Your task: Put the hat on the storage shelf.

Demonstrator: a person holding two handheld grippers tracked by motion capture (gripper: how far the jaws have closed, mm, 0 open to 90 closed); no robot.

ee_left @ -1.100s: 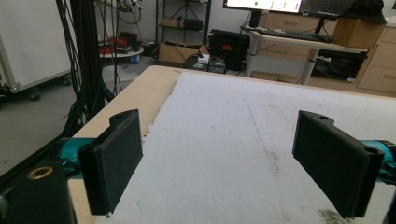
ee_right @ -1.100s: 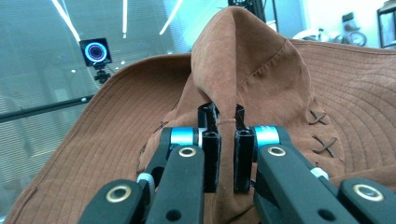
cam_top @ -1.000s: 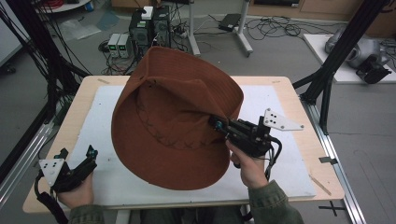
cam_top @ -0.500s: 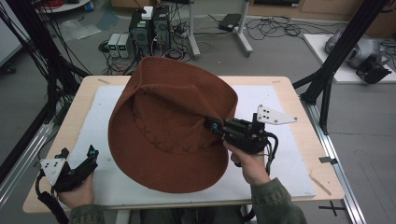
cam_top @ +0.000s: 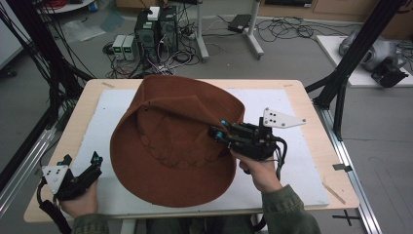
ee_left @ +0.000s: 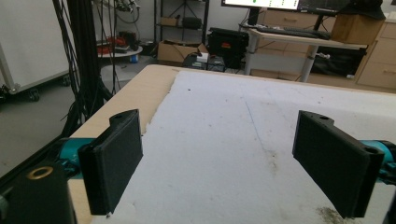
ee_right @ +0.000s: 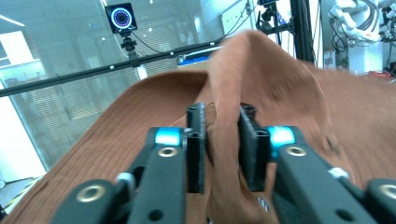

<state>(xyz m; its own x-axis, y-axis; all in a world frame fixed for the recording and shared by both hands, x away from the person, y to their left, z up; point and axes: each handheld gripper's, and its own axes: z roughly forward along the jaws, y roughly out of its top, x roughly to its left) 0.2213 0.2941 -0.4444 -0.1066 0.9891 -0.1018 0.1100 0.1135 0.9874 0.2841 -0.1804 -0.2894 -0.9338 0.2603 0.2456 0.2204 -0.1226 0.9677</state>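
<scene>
Left gripper (cam_top: 80,168) sits at the table's (cam_top: 311,105) near left corner, jaws spread wide, nothing between them, resting over the white mat (ee_left: 224,140). Right gripper (cam_top: 219,134) is pinched tight on a fold of the brown hat (cam_top: 170,146), holding it tilted above the mat's middle. Beyond the table: computers (cam_top: 156,29) and cables on the floor.

The right gripper (cam_top: 217,133) was held over the middle of the table by the right hand (cam_top: 258,170), its jaws pinched onto a fold of brown hat (ee_right: 224,121). The left gripper (cam_top: 80,158) was held low at the table's near left corner by the left hand (cam_top: 78,202), its jaws spread wide apart with nothing between them.
</scene>
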